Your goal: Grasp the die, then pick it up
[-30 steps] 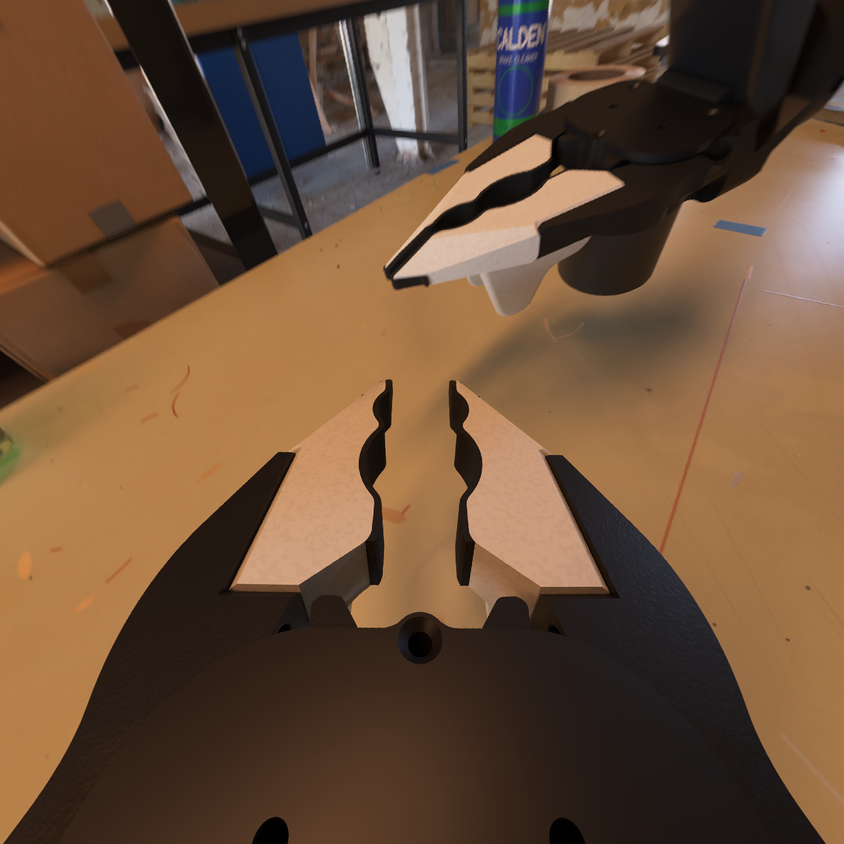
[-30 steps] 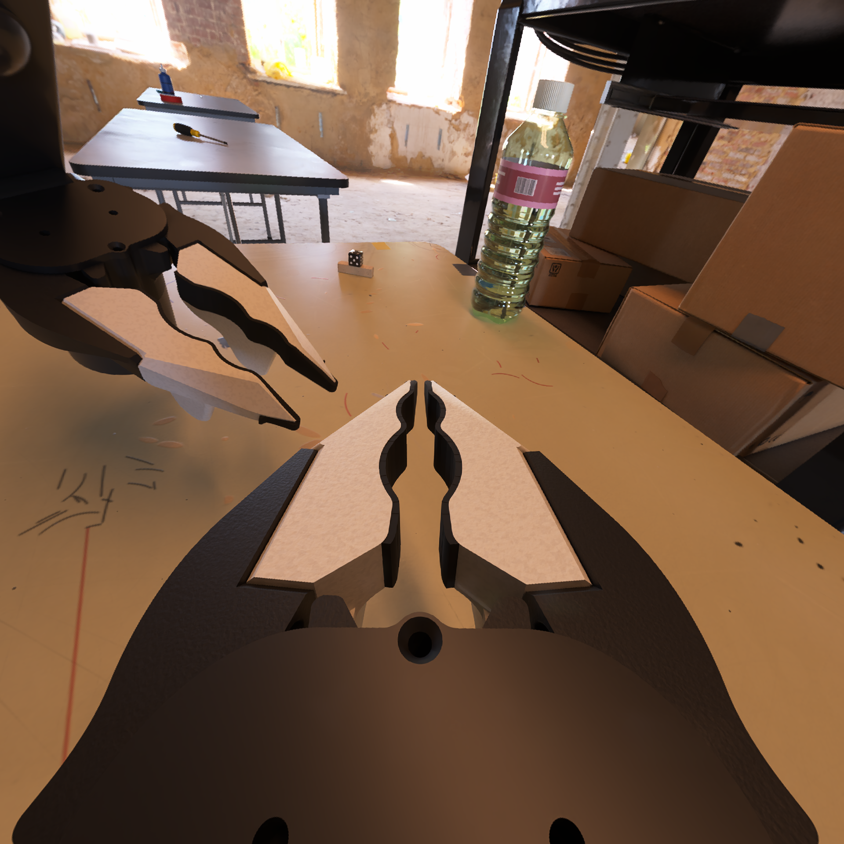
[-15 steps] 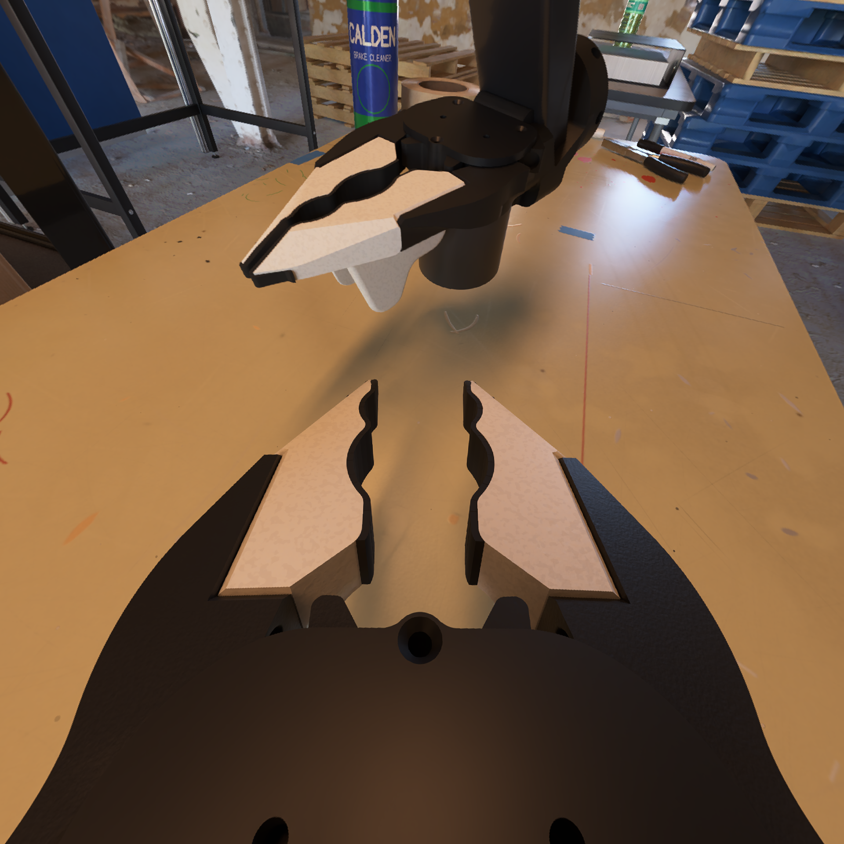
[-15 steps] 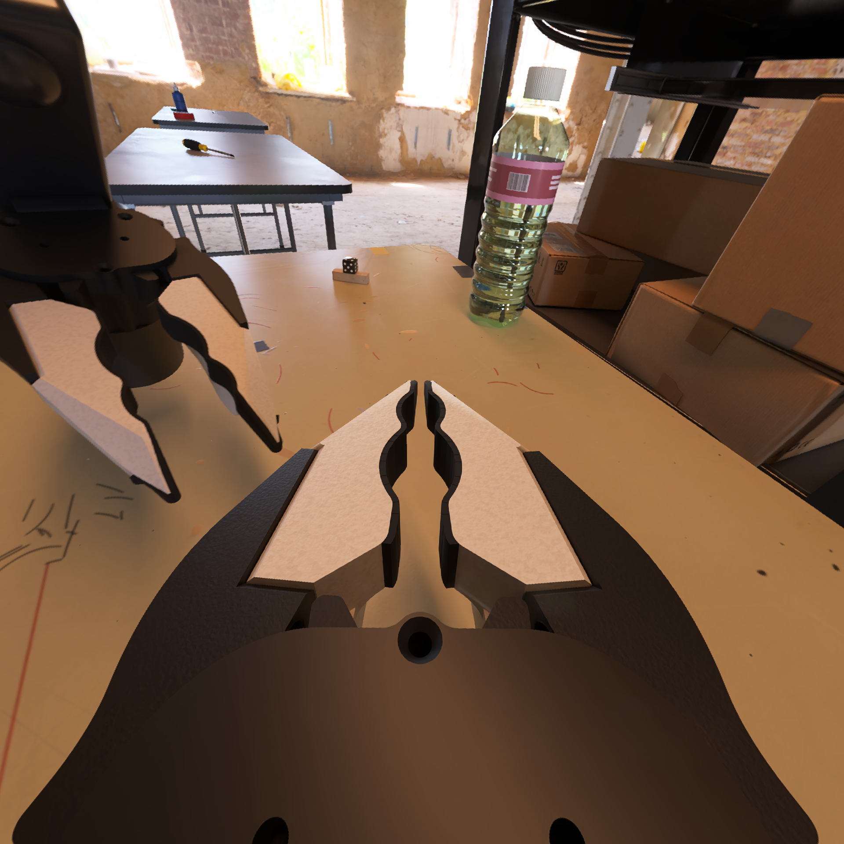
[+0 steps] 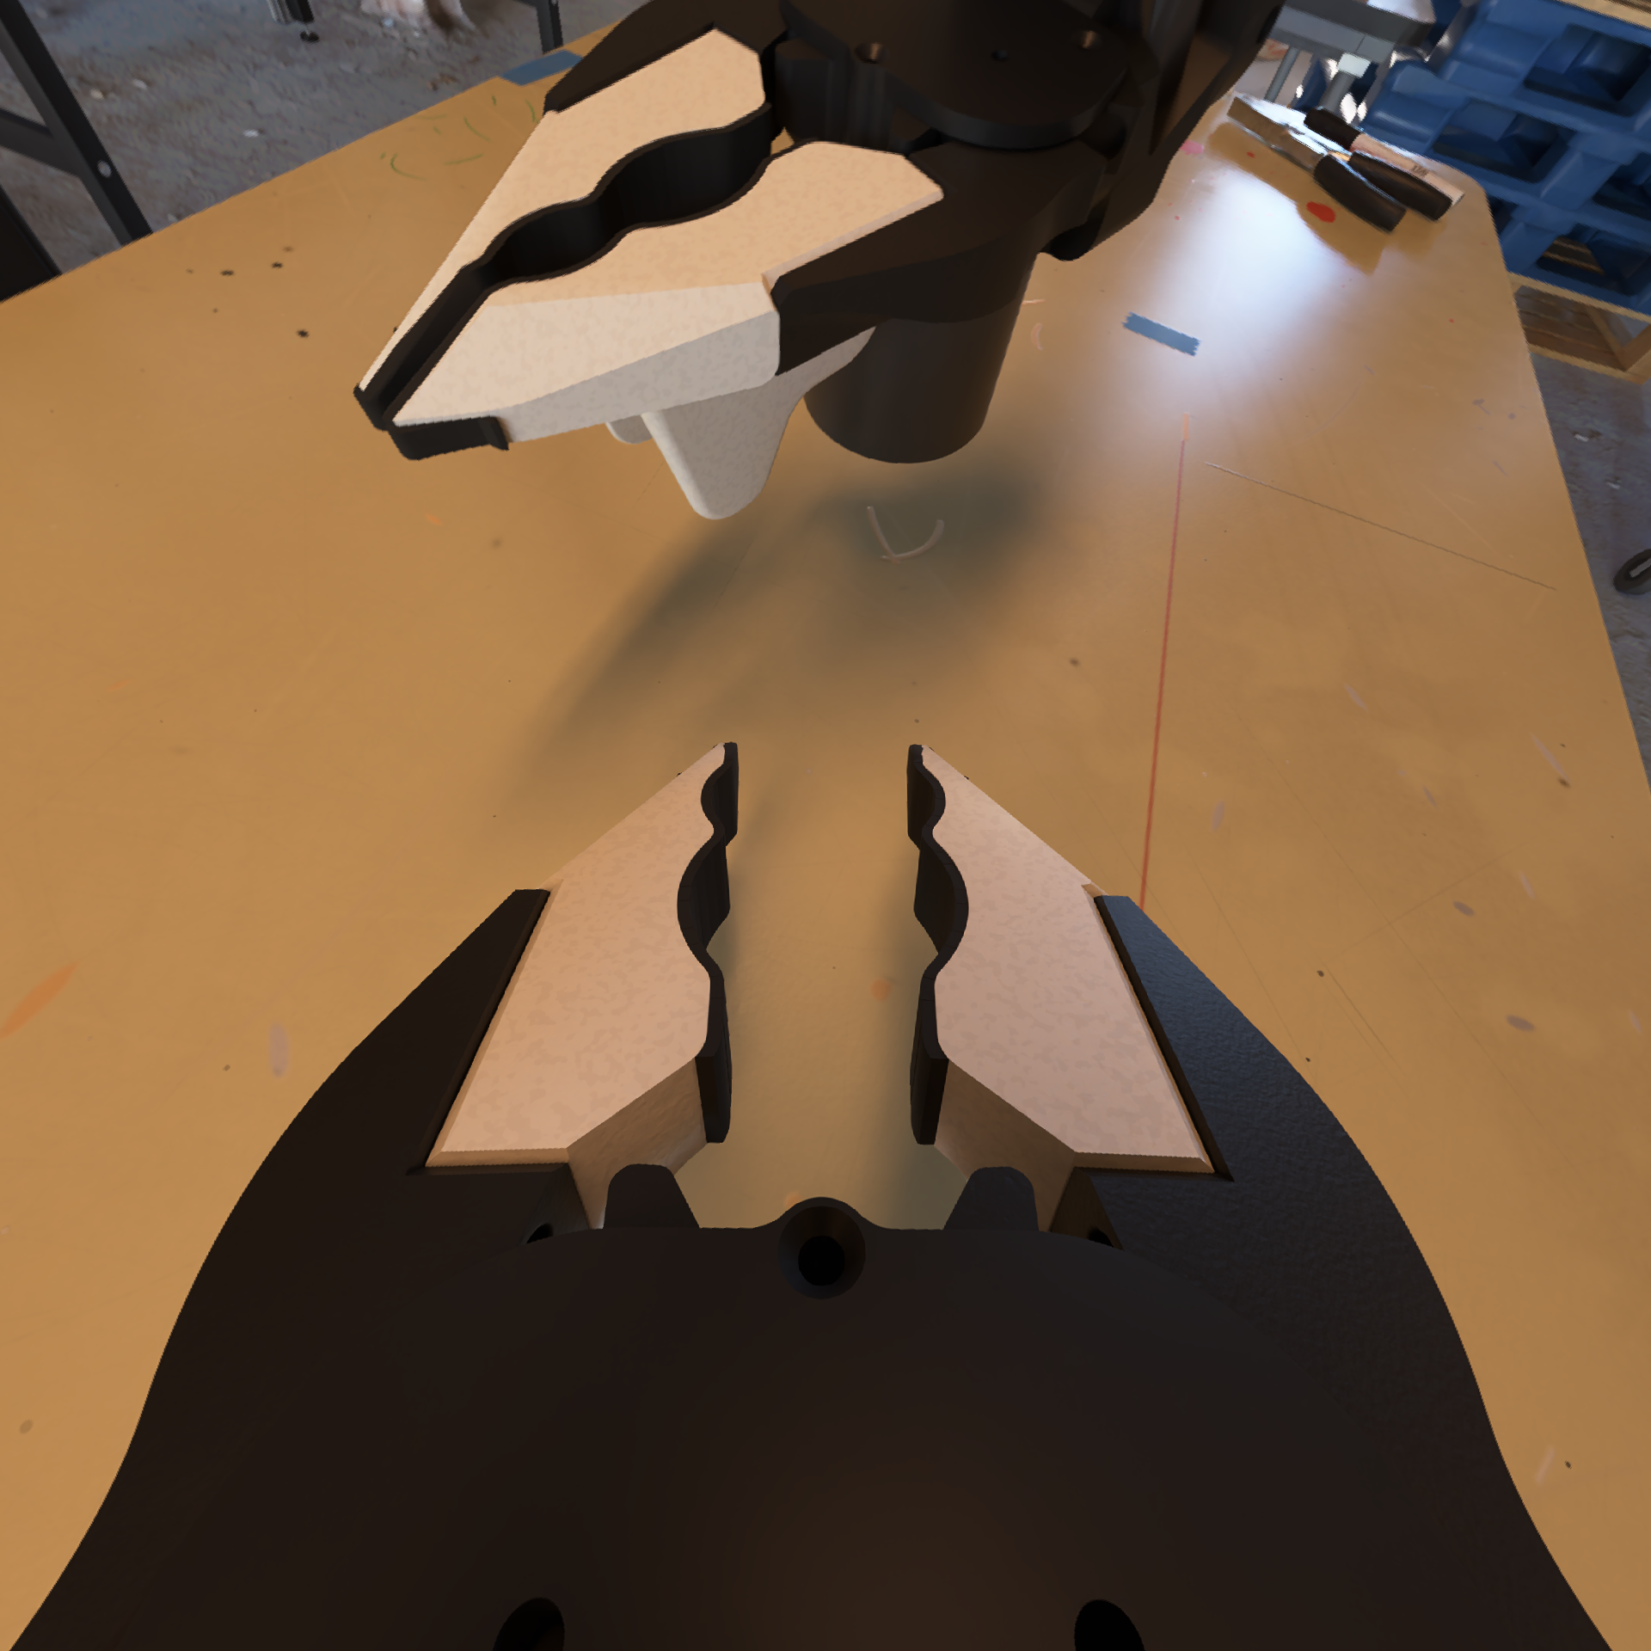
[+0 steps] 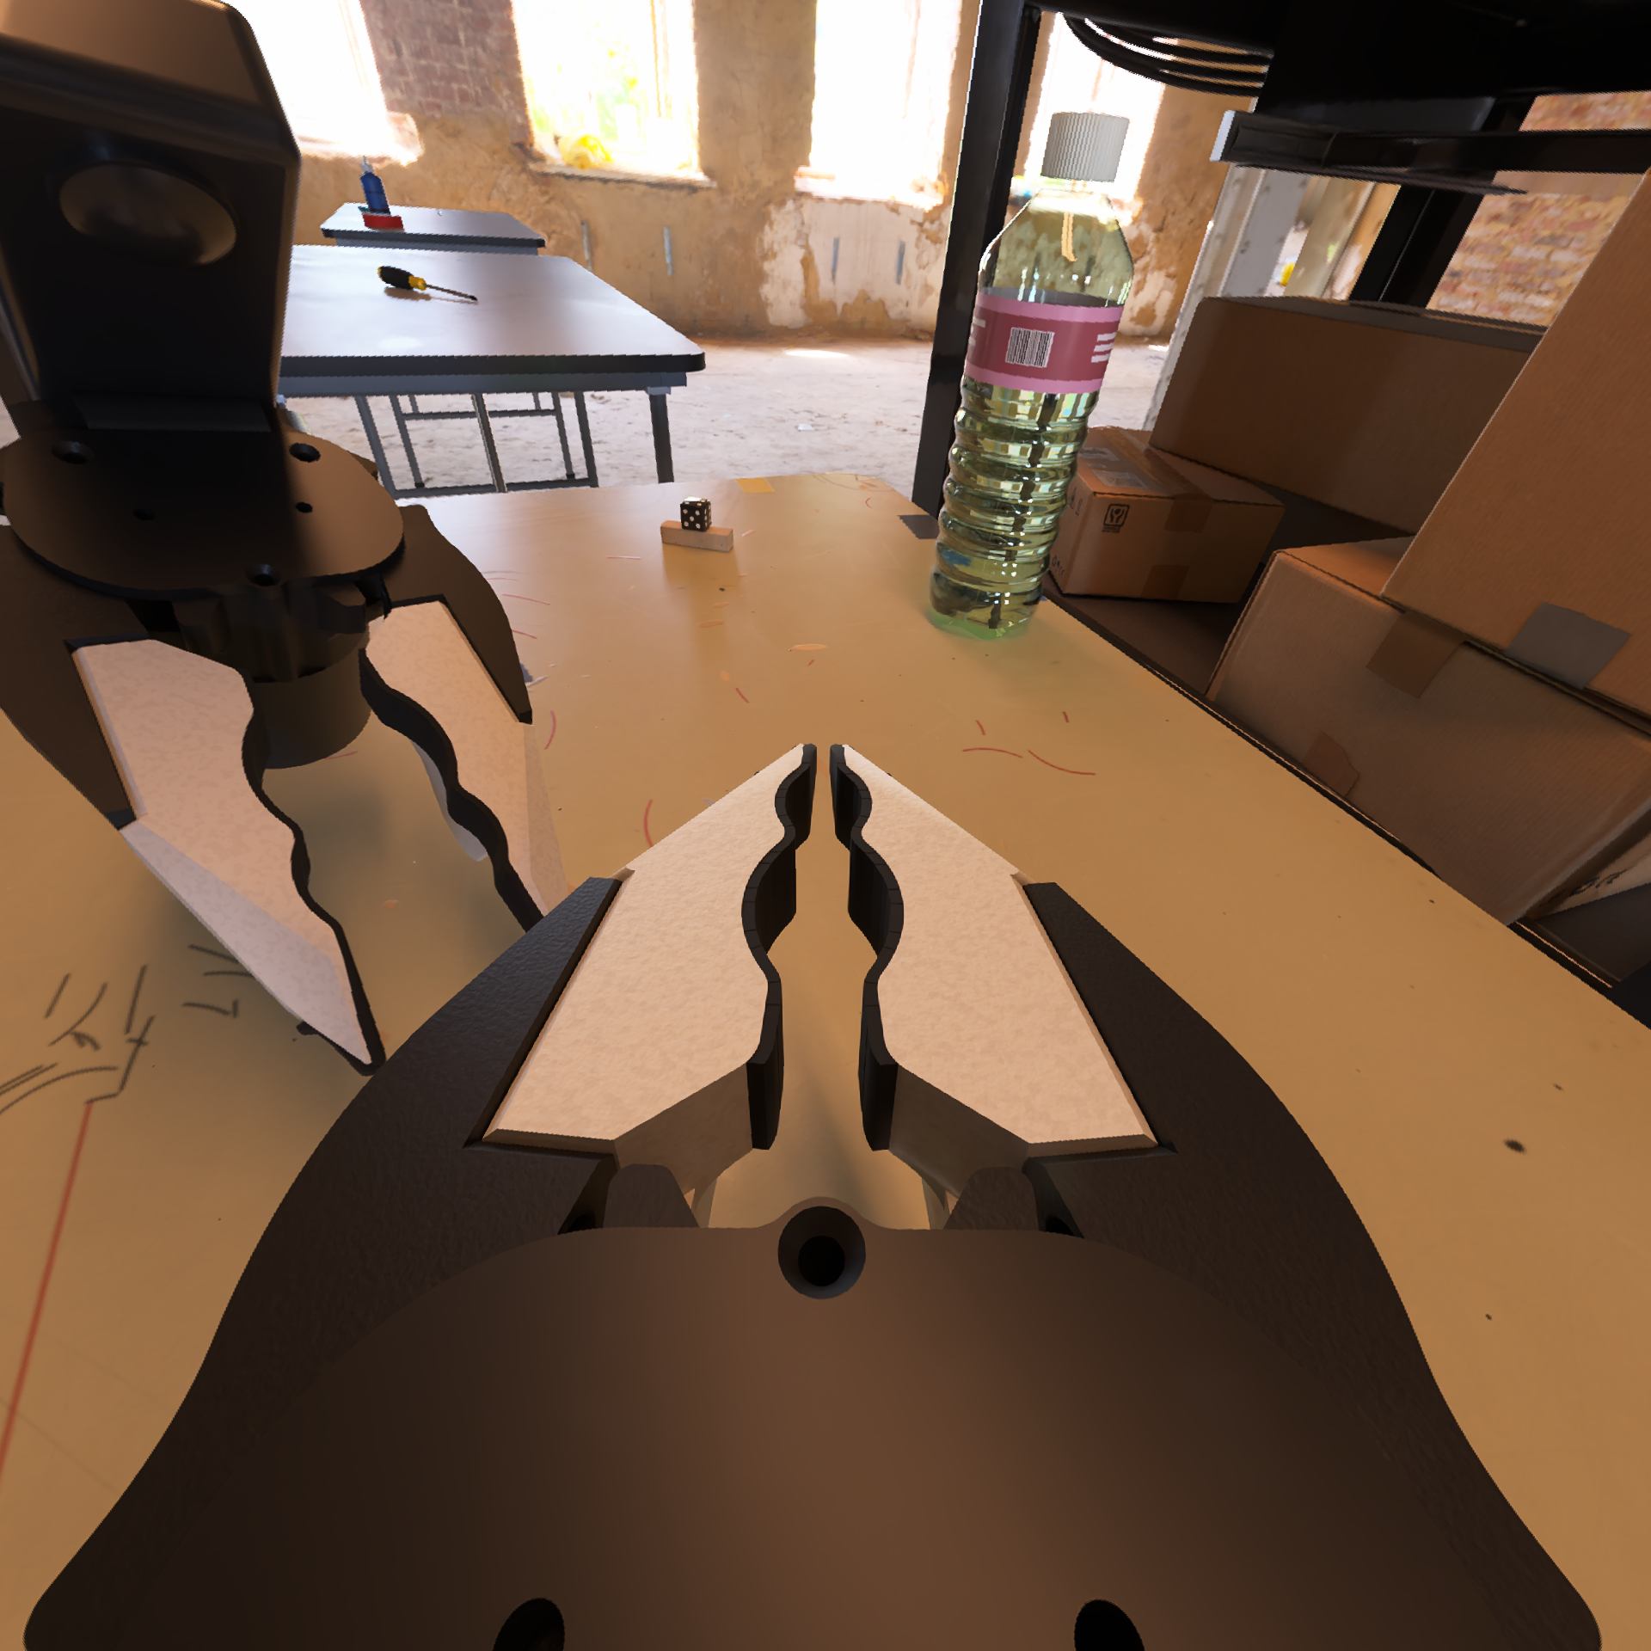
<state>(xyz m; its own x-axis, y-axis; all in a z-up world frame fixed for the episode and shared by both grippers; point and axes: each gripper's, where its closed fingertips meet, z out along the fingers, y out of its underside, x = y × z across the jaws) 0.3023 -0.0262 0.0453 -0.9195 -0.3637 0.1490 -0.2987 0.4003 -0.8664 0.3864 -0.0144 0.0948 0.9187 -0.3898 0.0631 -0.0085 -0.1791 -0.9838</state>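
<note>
The die [image 6: 695, 514] is small and black with white pips. It sits on a small wooden block [image 6: 697, 538] far ahead on the tan table [image 6: 893, 679], seen only in the right wrist view. My right gripper [image 6: 822, 750] is shut and empty, well short of the die and aimed a little to its right. It also shows in the left wrist view [image 5: 393, 420], hovering above the table. My left gripper [image 5: 822, 755] is open and empty over bare table. In the right wrist view the left gripper [image 6: 447, 987] hangs at the left, fingers pointing down and spread.
A plastic bottle [image 6: 1027, 402] with a pink label stands right of the die, by a black post [image 6: 951, 268]. Cardboard boxes [image 6: 1429, 625] line the table's right edge. In the left wrist view, hand tools [image 5: 1367, 179] and blue tape [image 5: 1160, 332] lie at the far end.
My left gripper has turned to the right along the table and its fingers have spread wider. The right gripper has stayed shut; it now looms closer in the left view.
</note>
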